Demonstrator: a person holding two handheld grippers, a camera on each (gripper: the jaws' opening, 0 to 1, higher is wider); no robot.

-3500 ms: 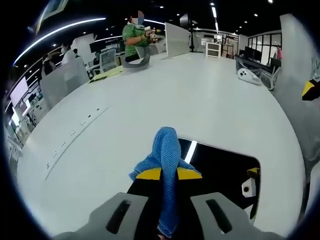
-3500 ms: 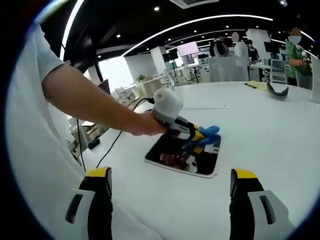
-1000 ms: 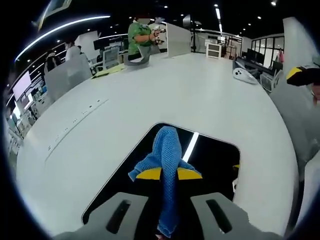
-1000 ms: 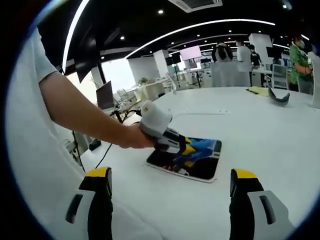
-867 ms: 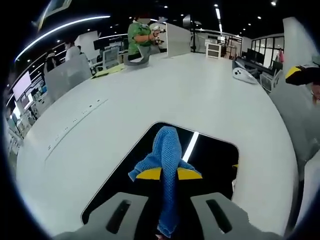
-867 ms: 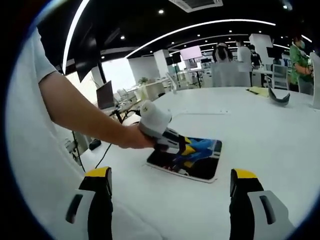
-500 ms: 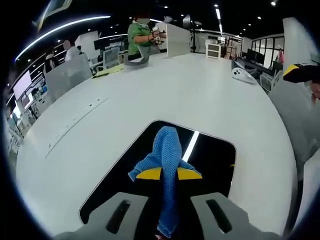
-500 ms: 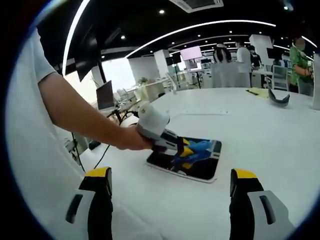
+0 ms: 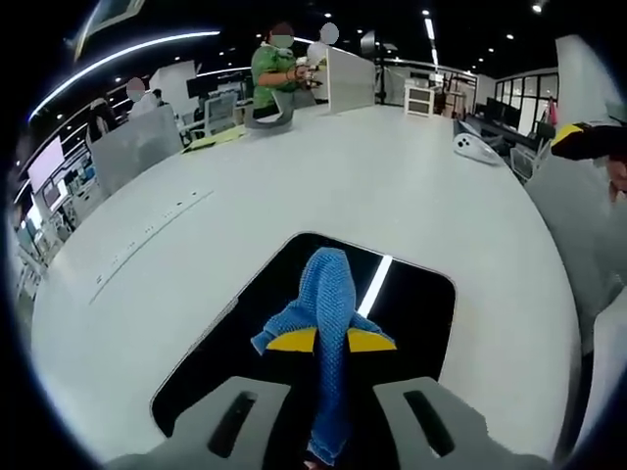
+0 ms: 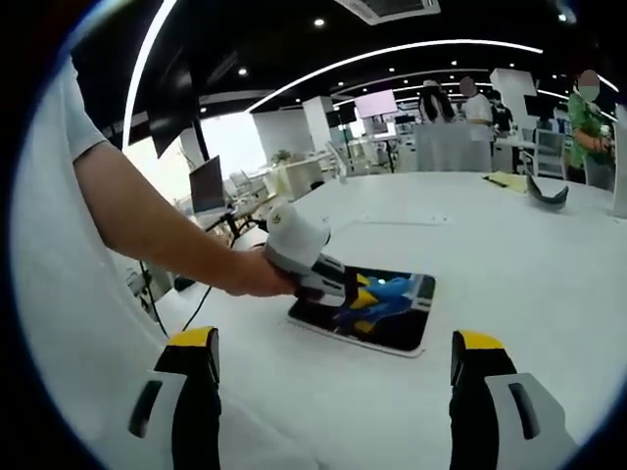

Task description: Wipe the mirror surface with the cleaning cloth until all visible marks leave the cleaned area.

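The left gripper [image 9: 328, 343] clamps the blue cleaning cloth [image 9: 326, 294] and has drawn back along the mirror [image 9: 411, 313] toward its near edge, so more dark glass now lies ahead of the cloth; the wipe looks mid-stroke. The mirror lies flat on the white table [image 9: 343, 186]. The right gripper [image 10: 333, 392] hangs well apart, jaws spread and empty.

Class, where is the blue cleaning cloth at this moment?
The cloth is pinched in the left gripper, resting on the dark mirror lying flat on the white table; the right gripper view shows it there too.
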